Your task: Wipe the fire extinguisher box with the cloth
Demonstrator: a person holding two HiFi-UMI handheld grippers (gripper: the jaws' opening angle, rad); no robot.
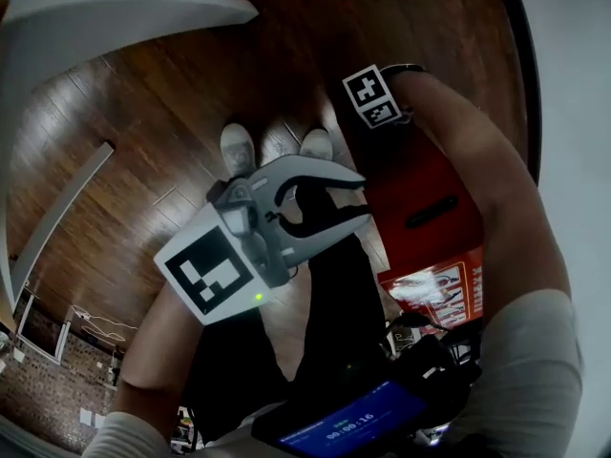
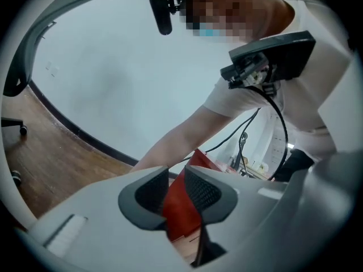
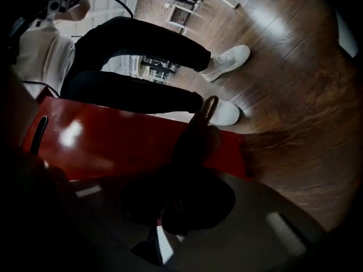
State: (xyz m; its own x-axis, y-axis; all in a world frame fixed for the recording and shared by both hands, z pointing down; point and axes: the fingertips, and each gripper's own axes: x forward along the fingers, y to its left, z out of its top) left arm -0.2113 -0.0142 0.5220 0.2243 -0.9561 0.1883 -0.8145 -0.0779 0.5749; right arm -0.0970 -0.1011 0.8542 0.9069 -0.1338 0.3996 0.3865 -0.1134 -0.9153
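Red glossy fire extinguisher box (image 1: pixel 427 191) stands on the dark wooden plank floor (image 1: pixel 143 141), to the person's right, close beside the black skirting (image 1: pixel 520 74) of a white wall. Its flat top faces up, with a dark slot handle (image 1: pixel 431 212) set into it, and the face below carries a label with white print (image 1: pixel 441 292).

The right gripper (image 3: pixel 190 192) hangs low over that top. Its fingers are pressed onto a dark brownish cloth (image 3: pixel 198 135), a bunched fold of which sticks out past the fingertips and lies across the red surface near the box's edge; whether the cloth touches the box cannot be told. In the head view only this gripper's marker cube (image 1: pixel 371 97) shows, beyond the person's bare right forearm (image 1: pixel 477 170).

The left gripper (image 1: pixel 355 197) is held in front of the person's legs, well apart from the box and to its left. Its grey fingers with black ribbed pads (image 2: pixel 201 192) are spread, with nothing between them; through the gap the left gripper view shows only the red box farther off.

Two white shoes (image 1: pixel 237 147) stand side by side on the floor below black trousers (image 3: pixel 136 50). A device with a blue screen (image 1: pixel 361 418) hangs at the person's chest.
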